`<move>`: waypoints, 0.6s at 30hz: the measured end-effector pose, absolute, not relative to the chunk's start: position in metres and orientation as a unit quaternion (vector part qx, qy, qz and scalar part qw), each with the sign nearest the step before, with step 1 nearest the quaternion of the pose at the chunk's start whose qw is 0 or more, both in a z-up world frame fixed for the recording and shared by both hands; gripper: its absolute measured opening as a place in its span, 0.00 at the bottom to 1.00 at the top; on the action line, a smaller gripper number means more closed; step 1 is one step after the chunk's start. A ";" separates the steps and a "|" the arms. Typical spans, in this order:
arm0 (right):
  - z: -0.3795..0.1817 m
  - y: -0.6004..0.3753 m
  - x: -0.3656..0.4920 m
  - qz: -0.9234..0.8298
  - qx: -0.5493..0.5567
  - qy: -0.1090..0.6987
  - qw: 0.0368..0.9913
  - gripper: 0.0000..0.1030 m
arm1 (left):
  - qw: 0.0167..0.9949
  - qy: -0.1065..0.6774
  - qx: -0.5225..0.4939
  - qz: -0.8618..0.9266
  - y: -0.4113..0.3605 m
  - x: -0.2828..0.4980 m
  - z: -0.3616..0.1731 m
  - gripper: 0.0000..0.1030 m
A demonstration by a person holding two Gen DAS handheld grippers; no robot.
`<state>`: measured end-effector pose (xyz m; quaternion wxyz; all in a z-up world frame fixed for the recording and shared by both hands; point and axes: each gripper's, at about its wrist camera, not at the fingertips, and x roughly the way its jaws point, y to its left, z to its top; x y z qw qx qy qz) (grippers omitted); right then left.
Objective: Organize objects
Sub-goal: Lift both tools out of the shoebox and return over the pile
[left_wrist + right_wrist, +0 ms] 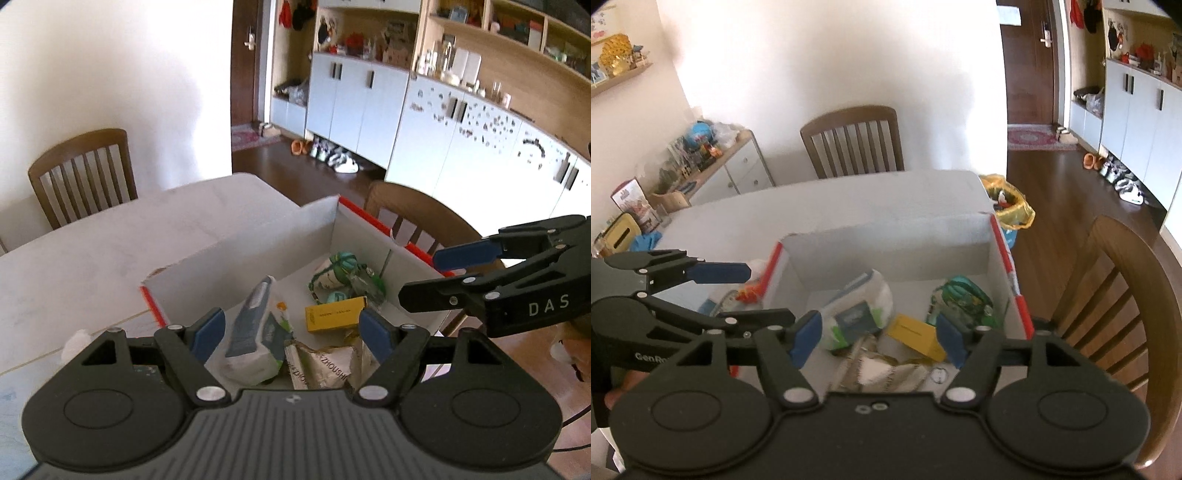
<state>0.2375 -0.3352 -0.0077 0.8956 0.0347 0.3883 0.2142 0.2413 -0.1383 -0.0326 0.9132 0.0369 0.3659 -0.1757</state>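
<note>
**Both grippers held open and empty above the box**

Right now my left gripper (293, 334) hangs over the near end of the white cardboard box (258, 251) with its blue pads spread wide and nothing between them. My right gripper (877, 339) hovers over the same box, jaws parted and gripping nothing; it touches none of the contents.

Down in the box lie a white tissue pack (255, 332) with a blue label, a yellow carton (334, 314), a green-and-white bundle (341, 273) near the far right corner, and crumpled printed paper (325, 365) at the near edge. The box sits on the pale table (92, 251), a wooden chair (83, 171) beyond it.

My own gripper bodies hide the near wall of the box and part of the paper. The bundle is too blurred for me to name, and most print on the paper cannot be read.
</note>
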 end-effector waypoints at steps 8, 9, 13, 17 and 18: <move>0.006 -0.298 0.217 0.208 0.039 0.359 0.909 0.80 | 0.922 0.349 0.010 -0.167 -0.091 0.222 -0.015 0.82; 0.007 -0.293 0.215 0.209 0.041 0.358 0.909 0.80 | 0.923 0.348 0.007 -0.165 -0.084 0.220 -0.013 0.82; 0.005 -0.269 0.207 0.209 0.041 0.360 0.909 0.84 | 0.924 0.348 -0.005 -0.161 -0.056 0.215 -0.011 0.82; 0.005 -0.240 0.196 0.214 0.035 0.354 0.910 0.93 | 0.925 0.349 -0.008 -0.151 -0.026 0.205 -0.015 0.85; 0.005 -0.234 0.194 0.214 0.034 0.354 0.910 0.95 | 0.925 0.350 -0.012 -0.151 -0.018 0.203 -0.016 0.86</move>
